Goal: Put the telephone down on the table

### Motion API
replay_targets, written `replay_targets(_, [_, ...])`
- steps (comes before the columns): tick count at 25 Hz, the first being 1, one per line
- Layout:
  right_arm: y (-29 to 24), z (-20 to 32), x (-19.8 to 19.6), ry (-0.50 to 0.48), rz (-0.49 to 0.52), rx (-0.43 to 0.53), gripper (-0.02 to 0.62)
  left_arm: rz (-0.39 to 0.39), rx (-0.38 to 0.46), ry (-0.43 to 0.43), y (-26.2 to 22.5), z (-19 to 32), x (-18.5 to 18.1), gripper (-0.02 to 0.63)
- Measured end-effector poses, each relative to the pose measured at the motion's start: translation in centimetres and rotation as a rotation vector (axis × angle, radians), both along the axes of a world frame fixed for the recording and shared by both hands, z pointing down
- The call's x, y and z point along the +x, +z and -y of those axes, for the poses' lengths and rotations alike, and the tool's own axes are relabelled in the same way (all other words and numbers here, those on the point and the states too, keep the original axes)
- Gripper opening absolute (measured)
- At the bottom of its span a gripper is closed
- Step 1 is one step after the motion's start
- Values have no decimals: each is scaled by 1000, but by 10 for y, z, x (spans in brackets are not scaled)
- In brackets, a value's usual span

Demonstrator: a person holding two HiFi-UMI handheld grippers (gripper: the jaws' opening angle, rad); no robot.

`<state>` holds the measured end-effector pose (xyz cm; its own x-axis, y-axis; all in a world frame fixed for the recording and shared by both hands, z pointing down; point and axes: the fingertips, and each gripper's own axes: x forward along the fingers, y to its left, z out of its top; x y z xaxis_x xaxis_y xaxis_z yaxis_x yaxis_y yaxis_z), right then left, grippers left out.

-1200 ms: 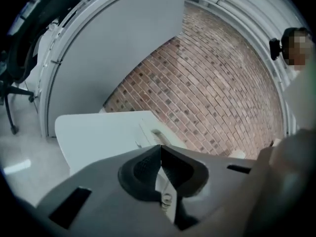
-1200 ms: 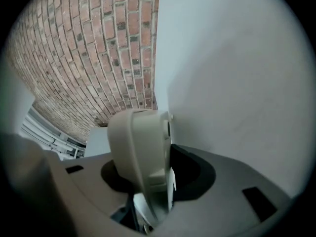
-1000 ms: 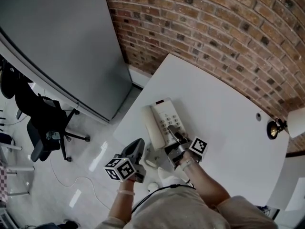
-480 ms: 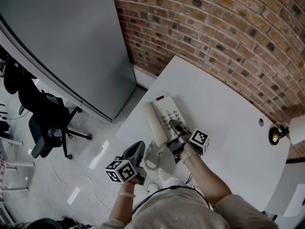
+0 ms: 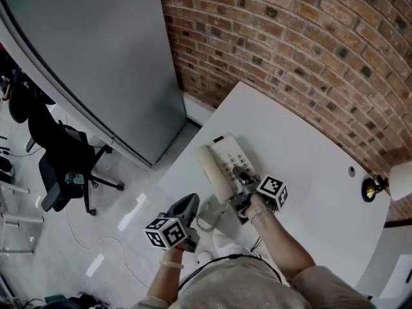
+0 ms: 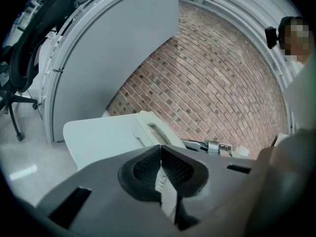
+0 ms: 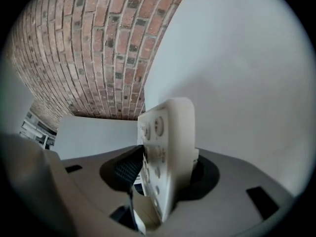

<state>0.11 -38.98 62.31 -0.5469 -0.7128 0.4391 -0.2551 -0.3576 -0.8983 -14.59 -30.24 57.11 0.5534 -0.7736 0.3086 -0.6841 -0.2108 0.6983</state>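
The cream push-button telephone (image 5: 224, 161) lies on the white table (image 5: 309, 147) near its left corner, with the handset (image 5: 210, 170) along its left side. My right gripper (image 5: 243, 176) reaches over the keypad's near end. In the right gripper view the telephone (image 7: 167, 142) stands between the jaws. The left pad (image 7: 129, 166) touches its keypad face, the other pad is hidden behind it, and the jaws are opening. My left gripper (image 5: 187, 205) is shut and empty, off the table's near edge. In its own view its jaws (image 6: 160, 154) are together and point at the handset (image 6: 153, 130).
A pale cord (image 5: 207, 219) hangs below the table's near edge. A small lamp (image 5: 369, 188) sits at the table's right end. A brick wall (image 5: 290, 31) runs behind the table, with a grey panel (image 5: 96, 56) at its left. An office chair (image 5: 61, 172) stands on the floor.
The right gripper stays at the telephone's near end, its grip a little looser. The left gripper has sunk slightly in the view. The head camera has drifted.
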Motion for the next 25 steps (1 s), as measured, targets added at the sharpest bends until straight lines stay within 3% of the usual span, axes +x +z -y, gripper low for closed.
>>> replay_targets(16, [10, -24, 3, -55, -50, -148, 285, -31, 8, -7, -2, -3, 1, 6])
replay_targets(17, [10, -24, 2, -62, -40, -150, 296, -32, 7, -9, -2, -3, 1, 6])
replay_targets(18, [11, -25, 1, -70, -24, -153, 390, -33, 6, -11, -2, -4, 0, 6])
replay_targets(19, [11, -26, -1, -77, -12, -159, 422, -35, 6, -12, -2, -3, 0, 6])
replay_targets(25, [16, -37, 1, -93, -36, -202, 435, -43, 11, -21, -3, -3, -2, 6])
